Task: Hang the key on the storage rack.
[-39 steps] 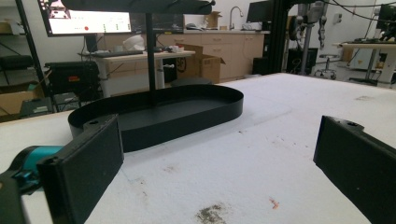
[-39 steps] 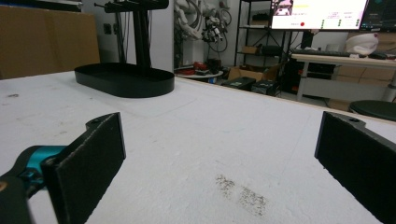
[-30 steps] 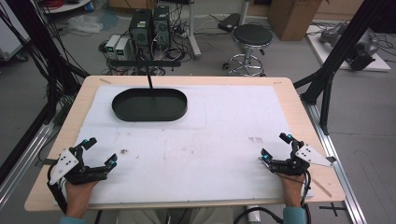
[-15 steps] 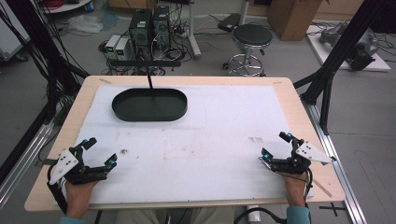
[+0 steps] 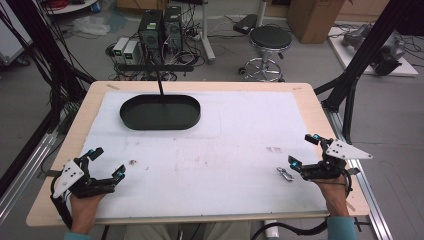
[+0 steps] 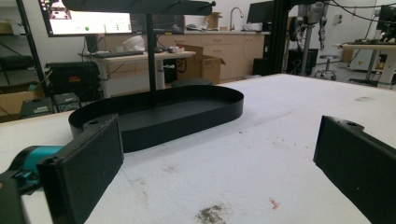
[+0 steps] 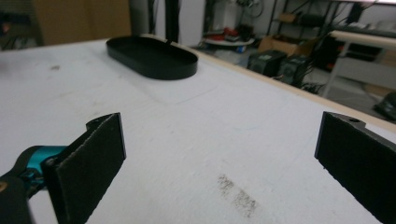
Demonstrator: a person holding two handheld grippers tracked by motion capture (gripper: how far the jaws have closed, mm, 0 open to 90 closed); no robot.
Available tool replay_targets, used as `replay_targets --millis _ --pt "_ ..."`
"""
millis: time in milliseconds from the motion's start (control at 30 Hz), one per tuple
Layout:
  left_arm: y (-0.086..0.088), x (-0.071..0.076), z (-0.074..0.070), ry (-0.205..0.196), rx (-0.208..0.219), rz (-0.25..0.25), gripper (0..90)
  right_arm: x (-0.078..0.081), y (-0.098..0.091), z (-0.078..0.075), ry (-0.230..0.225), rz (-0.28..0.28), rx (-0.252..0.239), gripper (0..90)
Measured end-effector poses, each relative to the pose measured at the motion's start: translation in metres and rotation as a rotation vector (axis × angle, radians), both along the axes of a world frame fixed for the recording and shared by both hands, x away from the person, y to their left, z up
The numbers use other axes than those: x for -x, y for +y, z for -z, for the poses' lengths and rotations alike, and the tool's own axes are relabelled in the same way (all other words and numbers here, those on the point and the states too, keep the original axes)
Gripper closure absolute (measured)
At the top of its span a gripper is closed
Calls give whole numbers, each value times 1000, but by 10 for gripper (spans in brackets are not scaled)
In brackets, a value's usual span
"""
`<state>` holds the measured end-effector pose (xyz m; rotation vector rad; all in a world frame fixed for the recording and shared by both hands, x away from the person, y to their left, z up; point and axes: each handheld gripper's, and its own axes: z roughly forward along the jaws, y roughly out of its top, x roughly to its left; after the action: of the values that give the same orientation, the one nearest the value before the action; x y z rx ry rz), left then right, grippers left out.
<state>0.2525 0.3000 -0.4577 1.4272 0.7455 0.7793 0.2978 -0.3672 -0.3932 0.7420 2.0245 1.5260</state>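
The small silvery metal piece [image 5: 284, 173] lies flat on the white-covered counter [image 5: 240, 135], near its front edge on your right, just beside the lower fingertip of your right tongs [image 5: 303, 150] and apart from it. A second ago that spot was hidden under the tongs. Your right hand has since drawn back and outward, leaving the piece bare. I judge that it has been set down or let go, so it is free to be picked up again.

Your right tongs are released, jaws spread wide with nothing between them. Your left tongs [image 5: 106, 162], at the front left corner, have hardly moved and are also spread wide and empty.

The black oval metal tray [image 5: 160, 125] sits far back on the left, well apart from the piece, with nothing in it.

Count: one metal piece, one tray, two tongs.
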Motion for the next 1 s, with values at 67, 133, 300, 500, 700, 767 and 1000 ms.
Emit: replay_targets --millis 67,133,300,500,700,767,1000 --pt "0 0 0 0 1 0 20 -2 4 -3 21 -28 50 11" --pt "0 0 0 0 0 0 20 -5 7 -6 45 -55 103 11" --pt "0 0 0 0 1 1 20 -11 14 -8 114 -108 188 11" --pt "0 0 0 0 2 0 20 -16 19 -6 182 -147 287 11" --pt "0 0 0 1 2 1 20 -21 21 -1 228 -183 348 14" --pt "0 0 0 0 2 1 20 -21 20 0 245 -196 361 47" --pt "0 0 0 -1 0 1 20 -25 21 4 293 -213 411 48"
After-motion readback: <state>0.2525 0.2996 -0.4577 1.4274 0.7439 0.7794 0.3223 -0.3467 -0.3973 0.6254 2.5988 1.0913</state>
